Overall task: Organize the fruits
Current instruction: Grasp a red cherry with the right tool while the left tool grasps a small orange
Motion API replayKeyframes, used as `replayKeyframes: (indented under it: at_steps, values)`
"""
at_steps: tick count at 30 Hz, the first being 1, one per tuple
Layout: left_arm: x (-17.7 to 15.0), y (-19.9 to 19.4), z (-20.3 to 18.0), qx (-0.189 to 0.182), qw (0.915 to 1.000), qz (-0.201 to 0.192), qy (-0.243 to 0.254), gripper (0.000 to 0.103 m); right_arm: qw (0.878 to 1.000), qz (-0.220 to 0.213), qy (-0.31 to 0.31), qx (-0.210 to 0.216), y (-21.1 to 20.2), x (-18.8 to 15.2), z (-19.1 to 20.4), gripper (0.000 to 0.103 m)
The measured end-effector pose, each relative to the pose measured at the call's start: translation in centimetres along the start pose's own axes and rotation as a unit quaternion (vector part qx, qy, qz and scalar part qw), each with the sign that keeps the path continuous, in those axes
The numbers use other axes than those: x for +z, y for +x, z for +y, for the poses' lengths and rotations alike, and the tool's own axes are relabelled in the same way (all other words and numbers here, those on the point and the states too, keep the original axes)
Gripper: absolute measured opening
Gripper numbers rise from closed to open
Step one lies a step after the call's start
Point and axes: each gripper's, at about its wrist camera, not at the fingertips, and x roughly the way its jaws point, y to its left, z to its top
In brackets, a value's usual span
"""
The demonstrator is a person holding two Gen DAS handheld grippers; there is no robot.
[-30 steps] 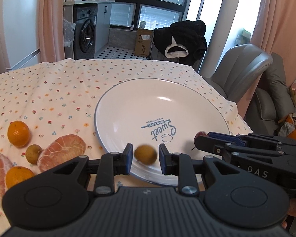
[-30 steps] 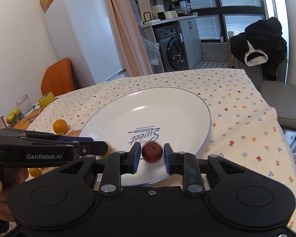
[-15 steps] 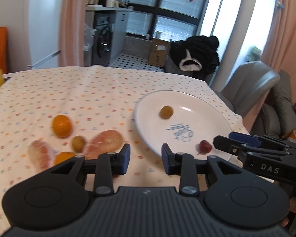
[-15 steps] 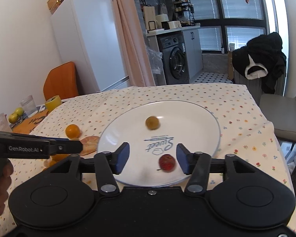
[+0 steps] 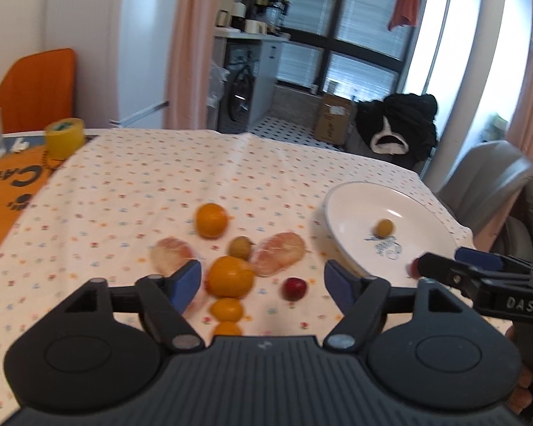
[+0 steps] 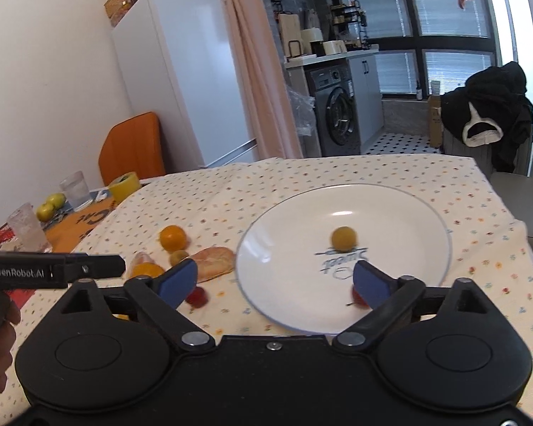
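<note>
A white plate point(image 6: 266, 234) point(image 5: 351, 213) on the flowered tablecloth holds a small tan fruit point(image 6: 343, 238) point(image 5: 383, 228) and a red fruit point(image 6: 358, 297) at its near rim, partly behind my right finger. Left of the plate lie oranges point(image 5: 211, 220) point(image 5: 230, 277) point(image 6: 173, 237), two peeled pomelo segments point(image 5: 279, 254) point(image 5: 170, 255), a second tan fruit point(image 5: 240, 247) and a red fruit point(image 5: 294, 288) point(image 6: 196, 296). My left gripper point(image 5: 263, 280) is open above this group, holding nothing. My right gripper point(image 6: 275, 280) is open over the plate's near edge, empty.
A yellow tape roll point(image 5: 63, 137) and an orange mat point(image 5: 7, 184) lie at the table's far left. Glasses point(image 6: 75, 189) and green apples point(image 6: 51, 206) stand beyond them. A grey chair point(image 5: 486, 177) is past the table's right edge.
Both grippers let go of their fruits onto the plate, opened wide and pulled back. The left one swung left over the loose fruit group.
</note>
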Motion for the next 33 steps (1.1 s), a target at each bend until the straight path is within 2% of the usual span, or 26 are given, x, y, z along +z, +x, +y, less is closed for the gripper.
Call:
replayKeyframes:
  at_steps: [2,7,16,21,24,33]
  values:
    - [-0.1,-0.5,0.5,0.009,0.9999,-0.006,-0.007,0.081,1.000,0.004,0.000,0.006,0.2,-0.1,0.6,0.100]
    - [-0.7,-1.5,1.6,0.016,0.9996,-0.012,-0.019,0.084,0.998,-0.004,0.032,0.048,-0.1,-0.2,0.9,0.103]
    - [-2.3,-1.9,2.7,0.015,0.9990,-0.009,-0.040,0.087,0.999,0.006,0.015,0.037,0.3,-0.5,2.3,0.103]
    - [-3.3,-1.6,2.9,0.024,0.9993,-0.007,-0.028,0.087,0.999,0.010,0.007,0.043,0.6,-0.6,3.0,0.103]
    - [-3.7,-1.1,3.0,0.024,0.9994,0.010,-0.022,0.087,0.999,0.011,0.008,0.041,1.0,-0.7,3.3,0.103]
    - [-4.5,-0.6,3.5,0.025,0.9993,0.008,-0.027,0.085,0.999,0.027,-0.013,0.042,1.8,-1.0,4.2,0.103]
